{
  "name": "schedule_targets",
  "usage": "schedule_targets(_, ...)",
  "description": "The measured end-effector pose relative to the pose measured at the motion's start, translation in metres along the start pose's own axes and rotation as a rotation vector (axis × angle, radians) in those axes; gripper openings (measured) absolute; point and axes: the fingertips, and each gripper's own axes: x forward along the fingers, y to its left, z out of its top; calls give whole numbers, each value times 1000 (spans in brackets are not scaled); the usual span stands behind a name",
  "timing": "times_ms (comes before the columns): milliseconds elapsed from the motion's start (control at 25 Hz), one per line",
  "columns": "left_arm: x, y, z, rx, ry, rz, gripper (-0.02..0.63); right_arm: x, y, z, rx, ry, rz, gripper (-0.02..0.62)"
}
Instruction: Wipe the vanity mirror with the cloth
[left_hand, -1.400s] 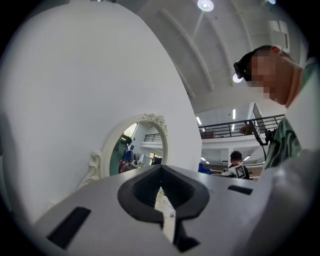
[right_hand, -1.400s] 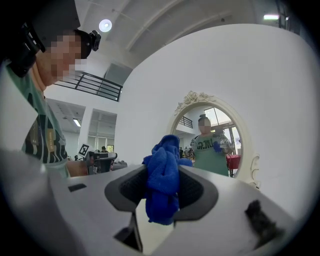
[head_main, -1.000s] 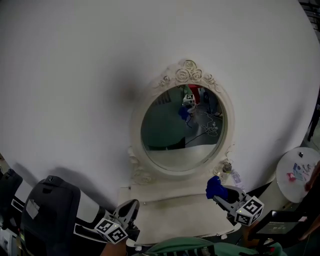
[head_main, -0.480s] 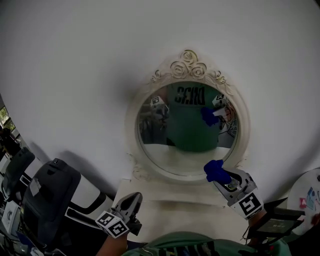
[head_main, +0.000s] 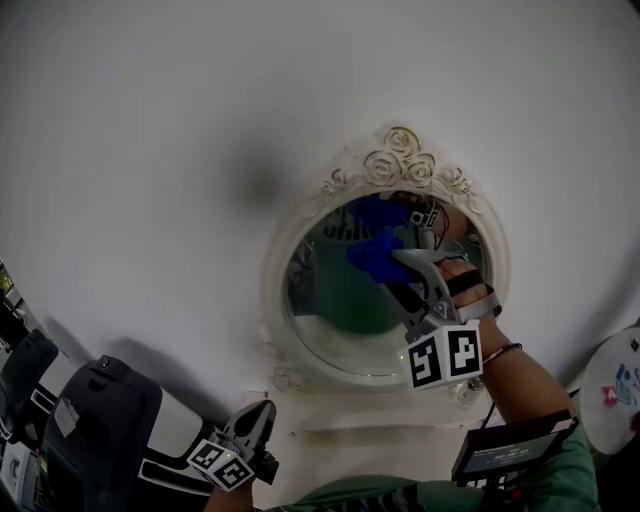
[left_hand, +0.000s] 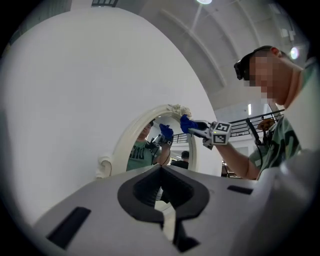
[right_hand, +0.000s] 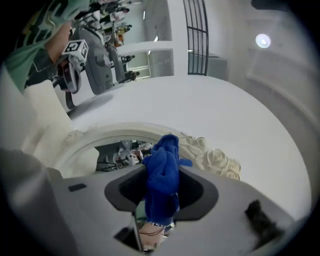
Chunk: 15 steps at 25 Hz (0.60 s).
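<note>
Nearest, the left hand-held gripper (head_main: 262, 418) hangs over the tabletop's (head_main: 340, 445) front edge, jaws together on nothing, so nothing steadies the vanity mirror (head_main: 335, 335) at the back edge. Beyond it, the right hand-held gripper (head_main: 392, 262) is clamped on the blue cloth (head_main: 372, 256), bunched at the upper glass. Pressing hard could rock the mirror or let bare jaw tips scrape it. The carved roses (head_main: 402, 163) above might snag the cloth.
</note>
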Motion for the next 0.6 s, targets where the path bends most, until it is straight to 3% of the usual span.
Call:
schedule_targets(280, -22, 21, 4, -24, -24, -9, 9, 65, -13, 33, -183, 104, -33, 159)
schedule_targets(600, -41, 29, 0, -46, -54, 23, 9, 96, -18, 23, -243, 218, -26, 159)
